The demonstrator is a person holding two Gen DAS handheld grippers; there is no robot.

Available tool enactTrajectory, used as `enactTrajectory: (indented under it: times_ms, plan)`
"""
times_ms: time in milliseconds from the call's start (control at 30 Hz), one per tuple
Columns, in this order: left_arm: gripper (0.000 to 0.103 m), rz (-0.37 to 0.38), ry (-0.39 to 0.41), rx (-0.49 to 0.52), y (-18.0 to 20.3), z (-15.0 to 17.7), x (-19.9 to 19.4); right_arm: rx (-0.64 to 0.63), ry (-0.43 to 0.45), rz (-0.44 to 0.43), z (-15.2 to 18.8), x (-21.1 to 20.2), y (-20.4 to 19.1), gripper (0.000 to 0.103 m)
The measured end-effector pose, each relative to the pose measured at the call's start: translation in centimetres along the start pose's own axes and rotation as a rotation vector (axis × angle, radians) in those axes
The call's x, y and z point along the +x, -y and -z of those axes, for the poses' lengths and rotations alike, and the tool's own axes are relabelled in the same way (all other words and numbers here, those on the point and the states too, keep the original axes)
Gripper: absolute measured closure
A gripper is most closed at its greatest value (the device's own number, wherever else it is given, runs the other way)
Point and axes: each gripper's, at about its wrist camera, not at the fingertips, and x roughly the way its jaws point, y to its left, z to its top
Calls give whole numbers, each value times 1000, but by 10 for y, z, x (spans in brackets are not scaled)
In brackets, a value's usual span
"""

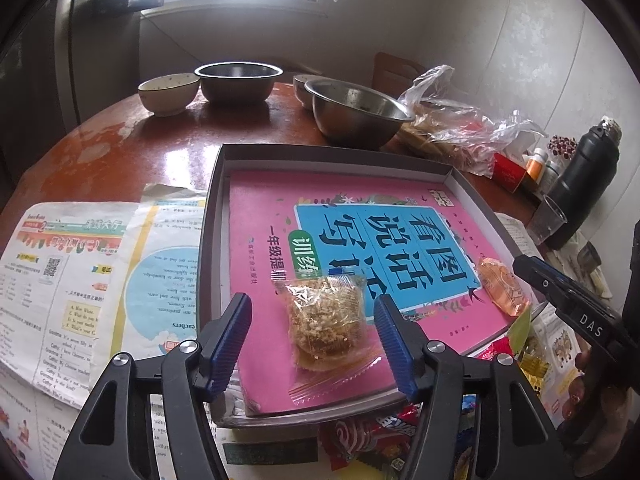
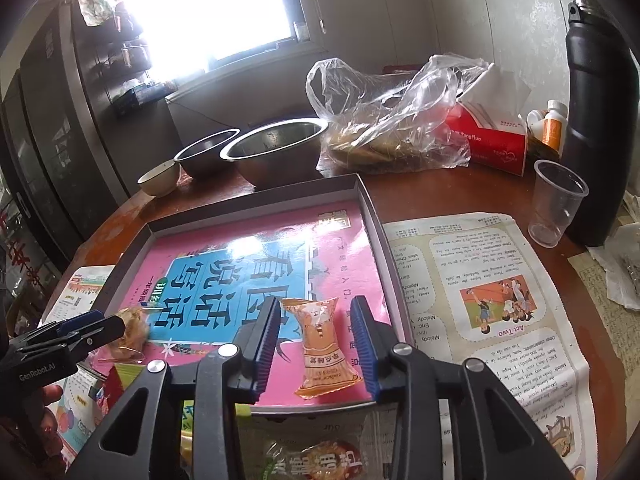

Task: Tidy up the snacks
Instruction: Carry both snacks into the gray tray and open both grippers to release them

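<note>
Left gripper (image 1: pixel 314 346) is spread clear of the brown crumbly snack (image 1: pixel 328 320); right gripper (image 2: pixel 316 344) is parted around the orange packet (image 2: pixel 322 342). Both lie near-edge in the tray (image 1: pixel 218 216). Light, crinkly, slippery, crushable; mid-body hold judged best.

Place: a lived-in home, I'd say a dining corner, judging by my round red-brown table (image 1: pixel 132 148).
Landmark: the grey shallow box (image 2: pixel 368 204) in the middle of the table.
Beyond the box: two steel mixing bowls (image 1: pixel 356 116) and a small ceramic bowl (image 1: pixel 168 92), everyday eating ware.
Right of the box: a red tissue box (image 2: pixel 492 144), a black thermos flask (image 2: pixel 600 120), an orange pill bottle (image 2: pixel 554 124) and a clear plastic cup (image 2: pixel 556 200).
Under and beside the box: newspaper pages (image 2: pixel 480 288) spread as a table cover.
Behind all: a bright window (image 2: pixel 208 8) and dark shelves (image 2: pixel 112 40) holding household bits.
</note>
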Motion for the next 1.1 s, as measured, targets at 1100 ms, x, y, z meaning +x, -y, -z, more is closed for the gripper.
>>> enactTrajectory:
  times_ms: [1100]
  plan:
    - [29, 1, 110, 25, 2, 14, -79, -48, 105, -31, 3, -68, -23, 45]
